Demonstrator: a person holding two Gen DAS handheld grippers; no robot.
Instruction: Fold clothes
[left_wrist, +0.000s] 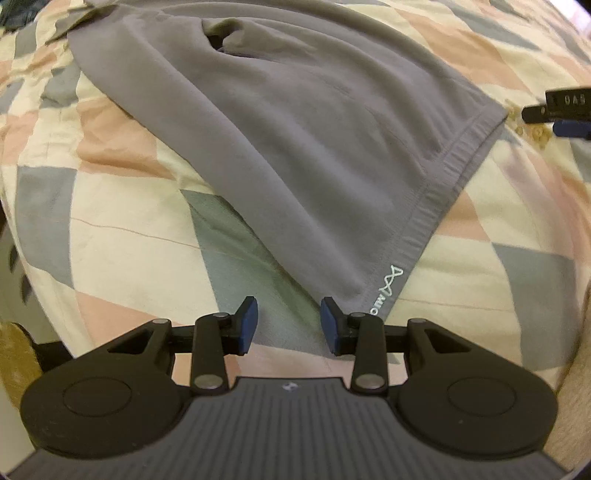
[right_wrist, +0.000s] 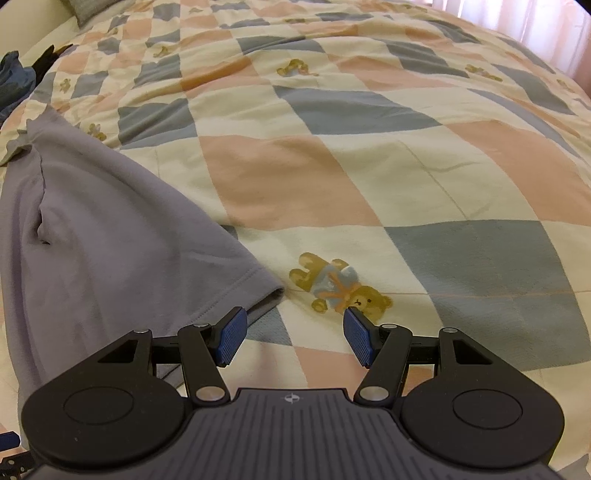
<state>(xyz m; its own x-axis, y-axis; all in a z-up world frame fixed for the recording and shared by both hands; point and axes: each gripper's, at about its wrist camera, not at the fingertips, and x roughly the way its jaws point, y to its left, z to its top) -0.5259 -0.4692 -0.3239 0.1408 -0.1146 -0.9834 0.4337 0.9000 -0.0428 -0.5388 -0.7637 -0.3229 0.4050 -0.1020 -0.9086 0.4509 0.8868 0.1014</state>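
A grey garment (left_wrist: 295, 140) lies spread on the checked quilt (left_wrist: 122, 221), its hemmed corner with a small white logo (left_wrist: 388, 291) pointing at me. My left gripper (left_wrist: 289, 325) is open and empty, just short of that corner. The right wrist view shows the same garment (right_wrist: 110, 251) at the left, its hem corner (right_wrist: 266, 291) near my left pad. My right gripper (right_wrist: 291, 338) is open and empty, low over the quilt beside that corner. The right gripper's tips (left_wrist: 554, 110) also show at the right edge of the left wrist view.
The quilt (right_wrist: 369, 166) covers a wide bed with bear prints (right_wrist: 340, 288). Dark blue clothing (right_wrist: 14, 81) lies at the far left edge. A grey pillow (right_wrist: 88, 7) is at the far corner. Pink curtains (right_wrist: 535, 29) hang behind the bed.
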